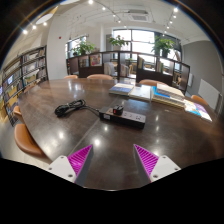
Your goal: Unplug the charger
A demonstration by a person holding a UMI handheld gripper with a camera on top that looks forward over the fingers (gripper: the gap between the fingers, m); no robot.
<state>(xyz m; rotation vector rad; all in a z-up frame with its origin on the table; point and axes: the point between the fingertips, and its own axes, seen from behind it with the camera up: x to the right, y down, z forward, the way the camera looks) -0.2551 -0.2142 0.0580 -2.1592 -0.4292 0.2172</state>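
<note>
A black power strip [127, 116] lies on the dark wooden table [60, 135], beyond my fingers and a little to the right. A black charger with its cable [70, 107] lies left of the strip, the cable running toward it. My gripper [113, 160] is above the table's near part, well short of the strip. Its two fingers with magenta pads [80, 157] are spread wide apart with nothing between them.
Books and papers [160, 94] lie at the table's far right. Chairs [100, 76] stand along the far side and one orange chair [25, 138] at the left. Bookshelves [22, 70] line the left wall. Windows and plants are at the back.
</note>
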